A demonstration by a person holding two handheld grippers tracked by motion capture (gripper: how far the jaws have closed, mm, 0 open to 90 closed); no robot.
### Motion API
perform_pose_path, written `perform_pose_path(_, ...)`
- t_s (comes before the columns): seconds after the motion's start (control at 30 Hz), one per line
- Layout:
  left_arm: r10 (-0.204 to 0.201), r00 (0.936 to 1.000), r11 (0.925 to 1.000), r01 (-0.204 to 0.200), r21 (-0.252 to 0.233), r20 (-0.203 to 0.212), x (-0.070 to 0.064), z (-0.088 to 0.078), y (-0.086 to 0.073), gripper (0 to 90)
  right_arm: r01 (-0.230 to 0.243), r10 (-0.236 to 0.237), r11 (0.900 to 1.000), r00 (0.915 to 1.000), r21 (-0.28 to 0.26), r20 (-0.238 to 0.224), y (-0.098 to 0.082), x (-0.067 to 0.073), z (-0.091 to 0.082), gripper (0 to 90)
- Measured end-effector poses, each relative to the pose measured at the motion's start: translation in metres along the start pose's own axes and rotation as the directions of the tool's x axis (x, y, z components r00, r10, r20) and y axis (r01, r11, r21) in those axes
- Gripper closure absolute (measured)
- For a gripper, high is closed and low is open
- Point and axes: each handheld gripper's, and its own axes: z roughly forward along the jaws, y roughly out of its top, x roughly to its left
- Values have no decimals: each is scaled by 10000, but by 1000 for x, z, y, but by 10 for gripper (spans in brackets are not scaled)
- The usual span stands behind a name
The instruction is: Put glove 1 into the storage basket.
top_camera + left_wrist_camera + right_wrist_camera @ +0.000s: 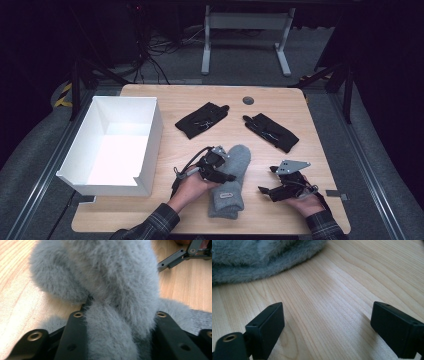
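Where the person's two forearms come in over the near edge of the wooden tabletop [280,100], a fuzzy grey mitten [231,180] lies between them, lengthwise, its rounded tip pointing away and its cuff toward the person. It is thick and woolly, with a small pale label [225,195] sewn near the cuff. In the left gripper view the pile looks long and soft, light grey with a slightly warmer patch in the middle, and the fabric bunches up into a ridge.

The left claw [120,322] is clamped on that ridge of the grey mitten, one black jaw pressed into the fur on either side. In the high view it reaches in from the mitten's left edge, about halfway along.

The right claw [325,322] stands wide apart with nothing between its jaws, low over bare wood just to the right of the mitten, whose furry edge shows at the top left of the right gripper view.

Farther back lie two black gloves [202,120] [270,131], well apart from each other. A white open box [150,145] sits at the left side of the tabletop.
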Motion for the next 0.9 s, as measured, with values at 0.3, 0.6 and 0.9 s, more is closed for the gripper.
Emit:
perform_pose_path(0.3,137,9998,9999,-137,36,-137,-6,-11,6,731,-3,3,10000,10000,4,6,0,0,0,123)
perform_pose_path(0.6,364,9990,9988,-372,-318,-242,-7,-33,13,741,-14,14,10000,10000,6,13,0,0,0,123)
perform_pose_path(0.9,390,9977,9951,-440,-891,-561,-13,-64,22,743,-25,25,10000,10000,12,35,0,0,0,123)
